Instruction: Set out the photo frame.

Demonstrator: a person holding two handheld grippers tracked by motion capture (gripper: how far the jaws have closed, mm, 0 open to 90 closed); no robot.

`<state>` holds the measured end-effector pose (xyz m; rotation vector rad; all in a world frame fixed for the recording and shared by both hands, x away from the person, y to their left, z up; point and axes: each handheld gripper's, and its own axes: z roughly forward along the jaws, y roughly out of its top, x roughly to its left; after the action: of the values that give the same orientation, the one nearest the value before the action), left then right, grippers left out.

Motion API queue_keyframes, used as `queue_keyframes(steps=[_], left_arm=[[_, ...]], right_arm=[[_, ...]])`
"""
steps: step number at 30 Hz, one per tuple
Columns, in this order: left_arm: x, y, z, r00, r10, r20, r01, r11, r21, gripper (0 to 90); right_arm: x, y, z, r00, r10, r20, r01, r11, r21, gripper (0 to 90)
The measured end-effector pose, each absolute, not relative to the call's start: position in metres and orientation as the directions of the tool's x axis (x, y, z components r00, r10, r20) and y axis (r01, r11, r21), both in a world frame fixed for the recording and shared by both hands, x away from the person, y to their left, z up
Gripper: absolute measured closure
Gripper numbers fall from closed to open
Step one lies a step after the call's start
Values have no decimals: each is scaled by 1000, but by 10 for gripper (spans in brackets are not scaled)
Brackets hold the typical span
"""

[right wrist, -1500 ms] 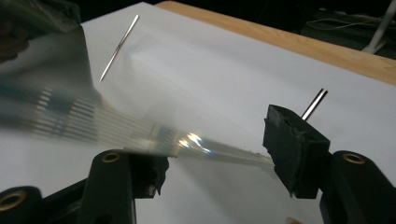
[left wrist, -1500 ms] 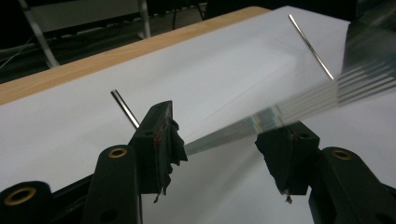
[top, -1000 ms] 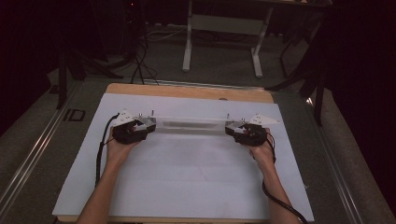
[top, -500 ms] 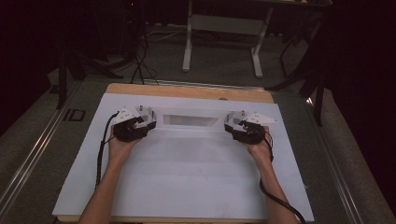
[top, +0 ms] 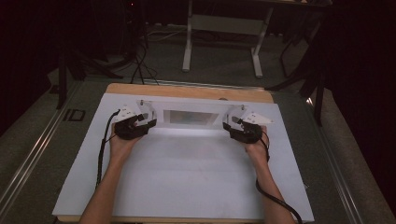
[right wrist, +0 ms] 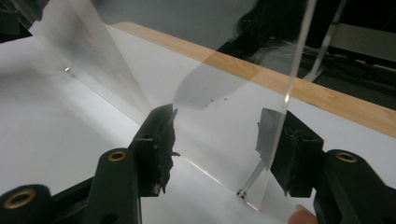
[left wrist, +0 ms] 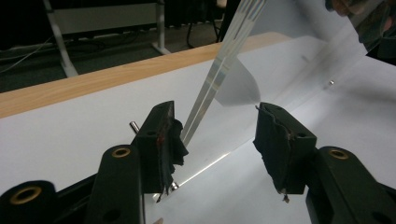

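A clear plastic panel (top: 189, 116) stands tilted on the white board (top: 187, 182), spanning the gap between my two grippers. My left gripper (top: 148, 119) is at its left end. In the left gripper view the panel's edge (left wrist: 219, 70) runs down between the open jaws of that gripper (left wrist: 215, 112), close against the left pad and well apart from the right one. My right gripper (top: 229, 120) is at the panel's right end. Its jaws (right wrist: 219, 116) have just been closing a little and stand wide, with the panel (right wrist: 224, 70) between them and its edge near the right jaw.
The white board lies on a wooden table (top: 187, 91). A small metal pin (left wrist: 134, 126) sticks out beside the left jaw, and a screw (right wrist: 240, 193) sits at the panel's foot. A fingertip (right wrist: 303, 215) shows at the bottom edge. Beyond the table stand a metal frame (top: 219, 42) and floor cables.
The clear panel looked like a thin strip a second ago and now shows a broad face: it has tipped over between the grippers. Both hands have barely shifted.
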<state>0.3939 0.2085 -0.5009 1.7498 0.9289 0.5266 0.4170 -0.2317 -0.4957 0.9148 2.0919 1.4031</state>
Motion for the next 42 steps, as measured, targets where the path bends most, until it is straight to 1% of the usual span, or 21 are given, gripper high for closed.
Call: queue_keyframes(steps=[6,8,11,14,25,34,42], left_arm=[[397,204,-497,620,781,-78,323,-164,932,389],[399,202,-496,631,772,-73,318,-172,932,376],[400,197,-495,634,770,-69,312,-173,934,375],[400,196,-496,620,781,-78,311,-153,938,369],[402,191,-499,570,819,-67,288,-122,950,360],[407,187,-499,544,837,-58,283,-118,952,349],[411,183,-496,525,850,-49,294,-127,947,334]], right_arm=[[417,-232,-496,-672,740,-5,276,257,926,447],[418,-232,-495,-675,738,-3,278,258,925,447],[418,-232,-495,-675,738,-4,277,259,925,447],[419,-231,-495,-667,745,4,284,250,926,446],[424,-228,-493,-641,768,25,310,230,922,442],[426,-219,-490,-606,794,-51,297,285,911,441],[431,-218,-486,-604,795,-56,310,299,902,443]])
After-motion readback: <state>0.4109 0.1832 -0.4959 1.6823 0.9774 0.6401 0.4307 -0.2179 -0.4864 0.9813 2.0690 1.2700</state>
